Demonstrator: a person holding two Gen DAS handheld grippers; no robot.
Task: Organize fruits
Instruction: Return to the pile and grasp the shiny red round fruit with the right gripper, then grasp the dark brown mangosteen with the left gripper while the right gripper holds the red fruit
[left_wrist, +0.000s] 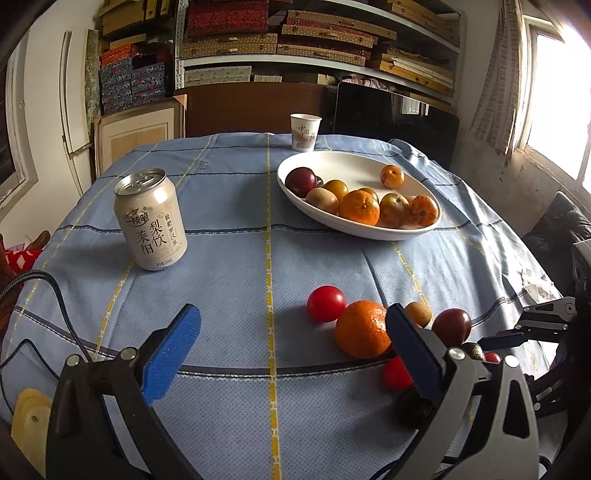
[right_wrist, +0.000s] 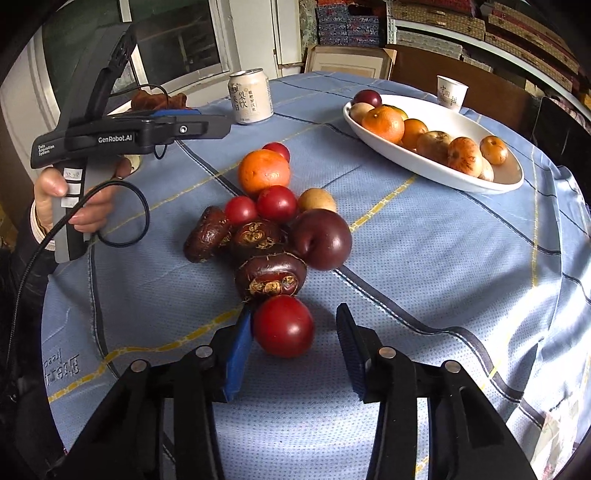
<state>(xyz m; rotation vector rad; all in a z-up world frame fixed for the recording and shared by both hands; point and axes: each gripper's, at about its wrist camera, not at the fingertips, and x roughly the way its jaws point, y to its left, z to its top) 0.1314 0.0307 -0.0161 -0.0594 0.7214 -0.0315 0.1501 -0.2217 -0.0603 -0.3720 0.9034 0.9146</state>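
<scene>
I am holding the right tool wide apart low over the surface, which is lying under a blue checked cloth. A red tomato is sitting between its fingers, touching or nearly touching the left blue pad and clear of the right one; nothing is being gripped. Just past the tomato a loose cluster is lying on the cloth: three dark water chestnuts, a dark plum, two smaller tomatoes, a kiwi and an orange, most of them touching their neighbours. I am holding the left tool open too, its blue pads spread wide with only cloth between them; its right finger is overlapping the orange in the left wrist view, and I cannot tell whether they are touching. The white oval dish is sitting well beyond the cluster, carrying oranges, a plum, a kiwi and several mottled fruits. A drink can is standing upright well apart to its left, and a paper cup is standing just behind the dish.
</scene>
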